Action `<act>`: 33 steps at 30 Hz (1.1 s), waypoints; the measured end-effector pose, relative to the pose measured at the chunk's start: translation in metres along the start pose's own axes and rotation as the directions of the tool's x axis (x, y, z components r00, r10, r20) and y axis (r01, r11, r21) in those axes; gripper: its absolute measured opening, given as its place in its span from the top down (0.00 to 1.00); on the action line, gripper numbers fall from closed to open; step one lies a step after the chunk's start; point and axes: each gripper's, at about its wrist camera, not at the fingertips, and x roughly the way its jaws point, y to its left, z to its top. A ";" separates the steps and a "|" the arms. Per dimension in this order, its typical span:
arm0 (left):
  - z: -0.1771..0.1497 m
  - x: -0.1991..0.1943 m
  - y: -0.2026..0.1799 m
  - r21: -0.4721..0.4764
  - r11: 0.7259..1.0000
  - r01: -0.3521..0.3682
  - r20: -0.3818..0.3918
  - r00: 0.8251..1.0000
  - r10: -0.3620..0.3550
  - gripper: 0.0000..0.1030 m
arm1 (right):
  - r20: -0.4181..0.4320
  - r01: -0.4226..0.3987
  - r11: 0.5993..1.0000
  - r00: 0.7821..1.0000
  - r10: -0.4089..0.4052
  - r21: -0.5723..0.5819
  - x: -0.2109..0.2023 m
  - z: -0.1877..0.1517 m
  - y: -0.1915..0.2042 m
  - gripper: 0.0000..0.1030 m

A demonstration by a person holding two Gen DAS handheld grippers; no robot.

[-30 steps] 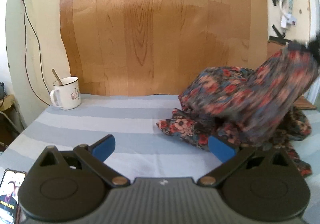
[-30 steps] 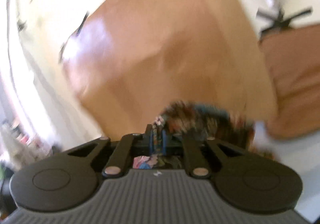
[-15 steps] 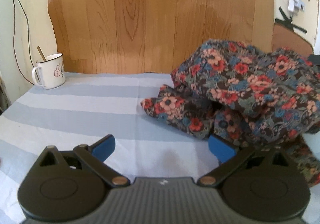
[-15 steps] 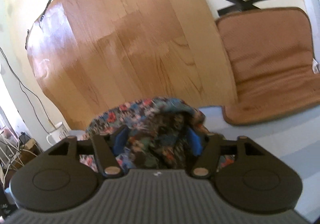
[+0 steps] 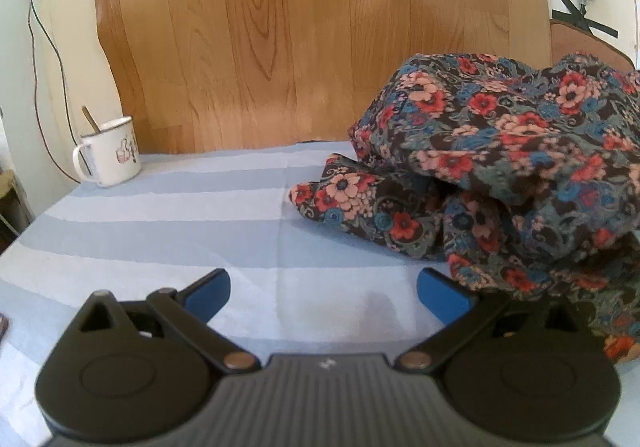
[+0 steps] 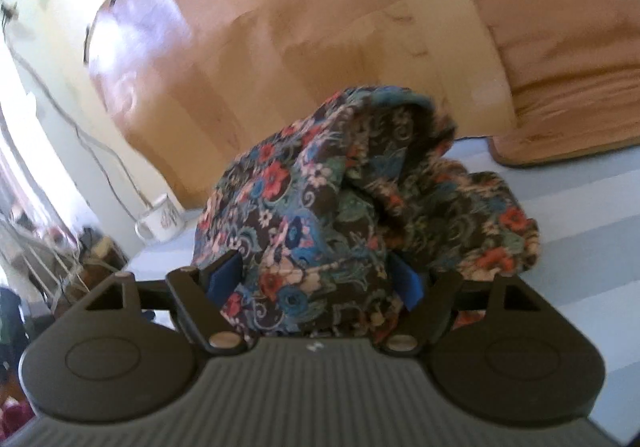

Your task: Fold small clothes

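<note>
A table covered by a blue-and-white striped cloth (image 5: 160,231) fills the lower half of the left wrist view. On it, at the middle left of the frame, stands a white enamel mug (image 5: 110,153) with a spoon in it. A crumpled floral garment (image 5: 500,167) lies heaped on the cloth at the right. In the right wrist view, a brown cushion (image 6: 560,59) rests on the table at the upper right, leaning back.

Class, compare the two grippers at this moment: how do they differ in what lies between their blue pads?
The left gripper has only striped cloth between its pads; the right gripper has the floral garment bunched between its pads, its jaws having just been opening. Both stand open.
</note>
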 end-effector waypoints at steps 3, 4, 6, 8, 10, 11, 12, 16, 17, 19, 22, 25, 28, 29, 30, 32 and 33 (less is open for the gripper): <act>-0.002 -0.006 0.002 0.009 1.000 0.015 0.039 0.999 -0.015 0.00 | -0.044 0.003 0.999 0.999 -0.004 -0.032 0.011 -0.001 0.007 0.25; -0.001 -0.009 0.002 0.025 1.000 0.007 0.072 0.997 -0.009 0.00 | -0.067 -0.006 0.999 0.998 0.003 -0.035 0.015 -0.001 0.007 0.48; 0.003 -0.015 0.001 0.089 0.996 -0.022 0.141 0.990 0.009 0.00 | -0.110 -0.057 0.998 0.992 0.053 -0.025 0.016 0.002 0.004 0.68; 0.007 -0.020 0.001 0.144 0.988 -0.049 0.206 0.978 0.018 0.00 | -0.091 -0.134 0.990 0.986 0.136 0.036 0.007 0.012 0.003 0.76; 0.011 -0.023 -0.002 0.216 0.972 -0.089 0.270 0.963 0.028 0.00 | -0.045 -0.225 0.967 0.972 0.231 0.119 -0.006 0.025 0.003 0.77; 0.013 -0.024 -0.005 0.255 0.961 -0.103 0.299 0.954 0.023 0.00 | -0.014 -0.269 0.952 0.962 0.273 0.147 -0.013 0.031 0.005 0.78; 0.014 -0.024 -0.007 0.288 0.951 -0.110 0.322 0.947 0.012 0.00 | 0.020 -0.315 0.934 0.949 0.316 0.166 -0.020 0.039 0.007 0.78; 0.015 -0.031 -0.027 0.397 0.912 -0.099 0.402 0.913 -0.076 0.00 | 0.089 -0.383 0.909 0.924 0.373 0.163 -0.037 0.068 0.027 0.78; 0.013 -0.031 -0.034 0.421 0.901 -0.101 0.419 0.903 -0.094 0.00 | 0.090 -0.389 0.907 0.921 0.379 0.162 -0.037 0.072 0.032 0.78; 0.015 -0.030 -0.047 0.464 0.878 -0.116 0.449 0.885 -0.121 0.00 | 0.077 -0.393 0.906 0.920 0.385 0.155 -0.035 0.079 0.040 0.78; 0.023 -0.021 -0.063 0.499 0.855 -0.142 0.478 0.868 -0.135 0.06 | 0.057 -0.386 0.913 0.922 0.382 0.128 -0.036 0.082 0.052 0.78; 0.043 -0.002 -0.069 0.499 0.858 -0.124 0.437 0.891 -0.125 0.65 | 0.047 -0.400 0.910 0.916 0.398 0.111 -0.040 0.083 0.060 0.78; 0.074 0.004 -0.059 0.408 0.910 -0.068 0.393 0.913 -0.108 0.90 | 0.033 -0.387 0.920 0.922 0.385 0.068 -0.042 0.085 0.059 0.73; 0.087 -0.001 -0.046 0.335 0.940 -0.061 0.412 0.907 -0.088 0.91 | 0.031 -0.371 0.928 0.929 0.370 0.046 -0.045 0.085 0.056 0.65; 0.099 -0.008 -0.032 0.266 0.963 -0.048 0.422 0.904 -0.071 0.91 | 0.038 -0.348 0.937 0.937 0.347 0.033 -0.047 0.086 0.052 0.59; 0.120 -0.025 0.000 0.134 0.991 -0.004 0.434 0.899 -0.055 0.91 | 0.074 -0.317 0.948 0.946 0.315 0.031 -0.053 0.085 0.037 0.47; 0.126 -0.035 0.014 0.093 0.996 0.000 0.444 0.895 -0.042 0.91 | 0.104 -0.302 0.953 0.949 0.298 0.017 -0.059 0.082 0.028 0.47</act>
